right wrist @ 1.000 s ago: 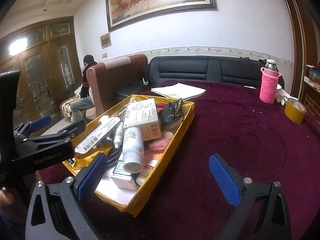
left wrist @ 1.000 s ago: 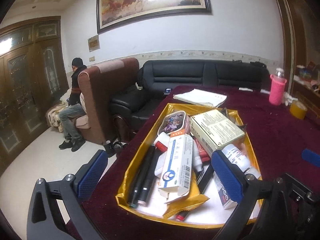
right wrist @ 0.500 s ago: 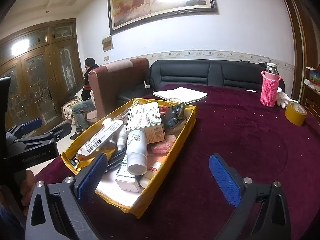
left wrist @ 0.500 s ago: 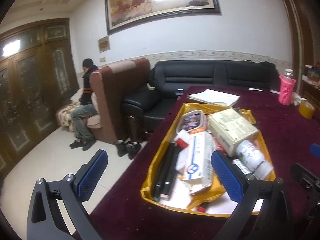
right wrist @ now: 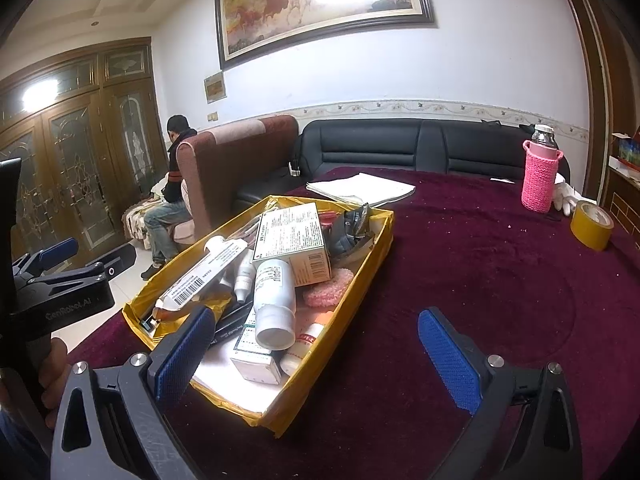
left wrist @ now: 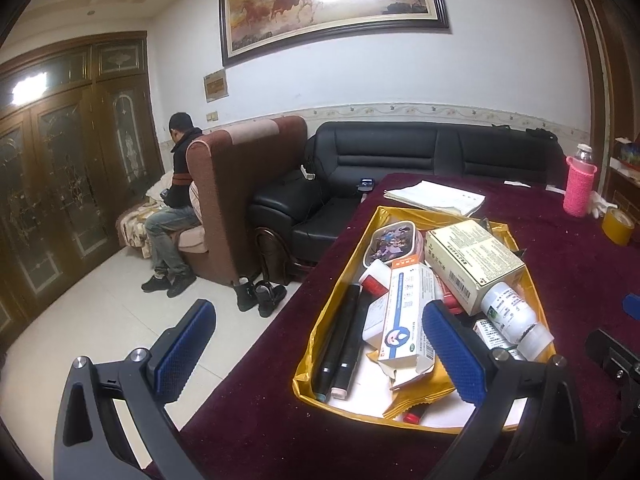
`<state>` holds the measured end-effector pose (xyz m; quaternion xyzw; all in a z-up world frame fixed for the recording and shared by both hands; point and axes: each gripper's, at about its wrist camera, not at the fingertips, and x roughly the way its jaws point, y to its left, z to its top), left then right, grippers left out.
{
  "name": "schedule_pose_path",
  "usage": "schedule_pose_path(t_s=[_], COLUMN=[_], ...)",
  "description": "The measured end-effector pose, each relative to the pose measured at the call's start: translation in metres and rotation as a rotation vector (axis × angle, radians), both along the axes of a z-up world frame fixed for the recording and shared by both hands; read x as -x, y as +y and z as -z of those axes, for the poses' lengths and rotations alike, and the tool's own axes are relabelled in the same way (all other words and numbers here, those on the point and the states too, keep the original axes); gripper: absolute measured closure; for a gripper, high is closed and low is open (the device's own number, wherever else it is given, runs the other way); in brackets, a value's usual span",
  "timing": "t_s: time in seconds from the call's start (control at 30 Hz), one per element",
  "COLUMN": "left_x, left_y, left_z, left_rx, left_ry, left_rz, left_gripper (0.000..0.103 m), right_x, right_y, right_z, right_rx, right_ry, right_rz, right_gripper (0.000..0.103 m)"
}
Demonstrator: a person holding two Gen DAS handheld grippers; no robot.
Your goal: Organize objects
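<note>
Right wrist view shows you the shallow yellow cardboard tray (right wrist: 380, 236) on the dark red velvet table (right wrist: 480, 272), full of medicine boxes and tubes, with the white plastic bottle (right wrist: 274, 298) lying on top, its long axis pointing almost straight toward your right gripper (right wrist: 316, 354), cap end nearest. Both grippers are spread wide and grasp nothing; your left gripper (left wrist: 320, 350) hangs over the tray's outer corner. I judge the right one is nearer, so close across the bottle's width, not along it.
</note>
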<state>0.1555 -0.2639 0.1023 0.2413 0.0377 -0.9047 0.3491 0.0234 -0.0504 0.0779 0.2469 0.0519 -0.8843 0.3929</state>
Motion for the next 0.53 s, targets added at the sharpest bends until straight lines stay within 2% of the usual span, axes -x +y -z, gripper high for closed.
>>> schedule_pose_path(t_s=[0.3, 0.53], left_x=[-0.002, -0.0034], left_y=[-0.0071, -0.006], left_z=[0.0041, 0.0037], left_rx=[-0.03, -0.012], left_ry=[-0.004, 0.012], left_rz=[-0.013, -0.018], left_gripper=[0.0, 0.0], right_x=[-0.0001, 0.0004], right_y=[-0.0006, -0.0007], right_z=[0.0012, 0.0017], right_rx=[-0.005, -0.007], right_ry=[-0.002, 0.001], right_rz=[0.002, 0.004], right_gripper=[0.0, 0.0])
